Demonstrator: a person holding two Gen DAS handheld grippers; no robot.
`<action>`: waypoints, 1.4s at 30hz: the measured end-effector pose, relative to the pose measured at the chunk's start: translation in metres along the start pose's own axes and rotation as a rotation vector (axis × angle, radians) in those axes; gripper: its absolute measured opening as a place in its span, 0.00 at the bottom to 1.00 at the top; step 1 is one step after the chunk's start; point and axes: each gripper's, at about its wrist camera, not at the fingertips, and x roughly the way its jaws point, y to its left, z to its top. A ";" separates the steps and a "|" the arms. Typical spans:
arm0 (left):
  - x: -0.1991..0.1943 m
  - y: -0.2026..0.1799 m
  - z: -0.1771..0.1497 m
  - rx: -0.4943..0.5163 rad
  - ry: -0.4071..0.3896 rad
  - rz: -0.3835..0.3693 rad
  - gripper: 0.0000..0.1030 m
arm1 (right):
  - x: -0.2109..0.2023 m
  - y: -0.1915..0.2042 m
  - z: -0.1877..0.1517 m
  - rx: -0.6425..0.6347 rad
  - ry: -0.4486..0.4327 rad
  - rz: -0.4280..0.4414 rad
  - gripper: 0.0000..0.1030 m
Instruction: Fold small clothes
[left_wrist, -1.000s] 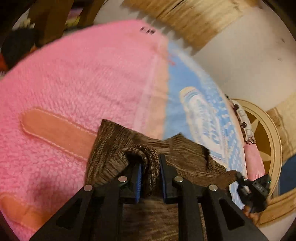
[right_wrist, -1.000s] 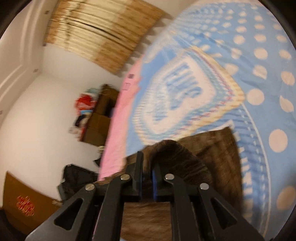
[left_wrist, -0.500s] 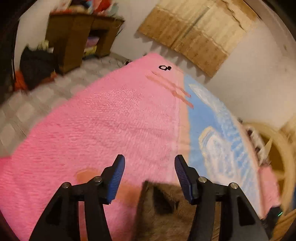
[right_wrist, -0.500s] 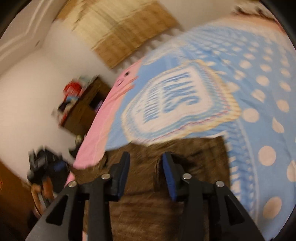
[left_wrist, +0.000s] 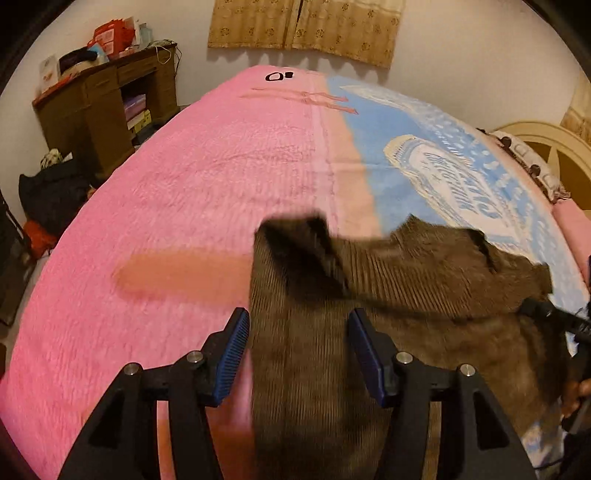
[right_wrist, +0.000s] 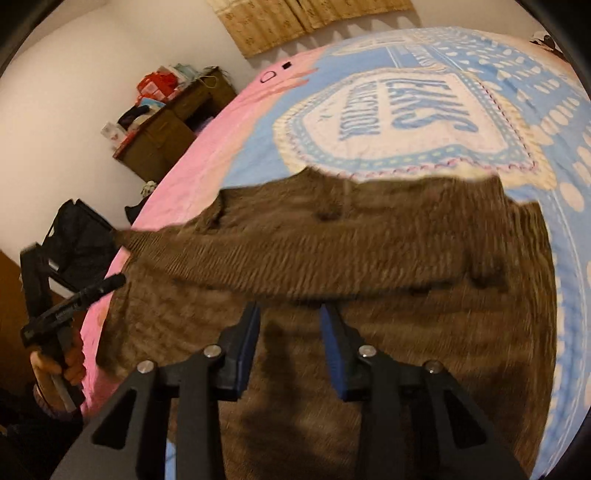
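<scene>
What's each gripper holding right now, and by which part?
Nothing. The left gripper and right gripper are both open above the brown knit garment, which lies loose on the blanket; no fabric sits between the fingers.

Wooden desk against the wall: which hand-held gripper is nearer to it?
Left. The left hand-held gripper hangs open over the brown sweater's desk-side edge, by the pink blanket. The right hand-held gripper is open farther from the wooden desk, over the sweater on the blue side.

Both wrist views look forward, close and downward over the bed (left_wrist: 207, 192); they share the brown garment (left_wrist: 424, 295) (right_wrist: 332, 236) and the desk (left_wrist: 107, 107) (right_wrist: 166, 136) at upper left.
</scene>
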 end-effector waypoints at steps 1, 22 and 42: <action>0.007 0.000 0.013 -0.004 -0.006 0.003 0.55 | 0.003 -0.002 0.009 0.004 -0.003 -0.013 0.35; -0.032 0.021 -0.028 -0.126 -0.085 -0.068 0.55 | -0.085 -0.054 -0.009 0.128 -0.259 -0.148 0.46; 0.012 0.036 0.014 -0.269 -0.034 -0.099 0.55 | -0.049 -0.084 0.046 0.147 -0.228 -0.257 0.46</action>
